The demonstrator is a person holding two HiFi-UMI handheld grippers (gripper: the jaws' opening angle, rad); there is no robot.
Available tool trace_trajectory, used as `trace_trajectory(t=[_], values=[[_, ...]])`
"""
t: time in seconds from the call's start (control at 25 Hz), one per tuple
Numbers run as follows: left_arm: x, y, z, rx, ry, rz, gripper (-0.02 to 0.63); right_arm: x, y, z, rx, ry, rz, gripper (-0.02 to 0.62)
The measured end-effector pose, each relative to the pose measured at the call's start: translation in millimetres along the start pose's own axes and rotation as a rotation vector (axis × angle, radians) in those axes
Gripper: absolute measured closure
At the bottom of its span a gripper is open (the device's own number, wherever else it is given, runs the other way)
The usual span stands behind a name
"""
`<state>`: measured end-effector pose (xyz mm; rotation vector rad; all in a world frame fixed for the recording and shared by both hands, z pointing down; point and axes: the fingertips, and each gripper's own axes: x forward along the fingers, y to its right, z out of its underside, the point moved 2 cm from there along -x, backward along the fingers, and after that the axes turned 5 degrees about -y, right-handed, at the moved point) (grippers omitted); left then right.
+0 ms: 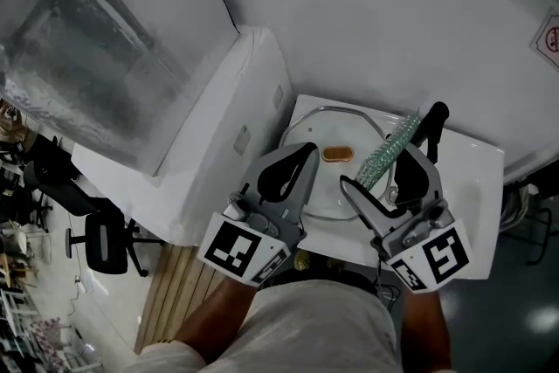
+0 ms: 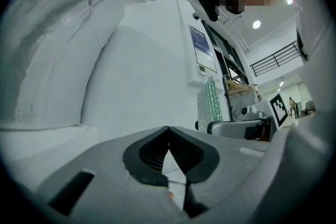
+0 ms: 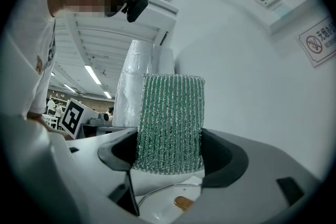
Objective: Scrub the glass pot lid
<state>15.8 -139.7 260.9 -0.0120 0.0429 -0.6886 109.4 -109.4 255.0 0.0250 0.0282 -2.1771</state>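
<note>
The round glass pot lid [image 1: 327, 186] lies mid-frame on the white desk [image 1: 472, 179]. A green mesh scouring pad [image 3: 170, 118] is clamped in the right gripper [image 3: 170, 150]; the fingers of the left gripper [image 2: 168, 131] are closed, empty. The pad is best pressed flat, the lid steadied.

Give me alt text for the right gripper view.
The right gripper clamps an upright green scrub pad. Below it show the glass lid and its brown knob; a white wall stands behind.
</note>
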Motion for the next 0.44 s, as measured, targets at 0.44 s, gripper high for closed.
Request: trace_trajectory(t=[0.44], values=[[-0.6, 2.4, 1.4, 0.003, -0.002, 0.006, 0.591, -1.2, -0.7, 3.6, 0.003, -0.009, -0.006, 0.247]])
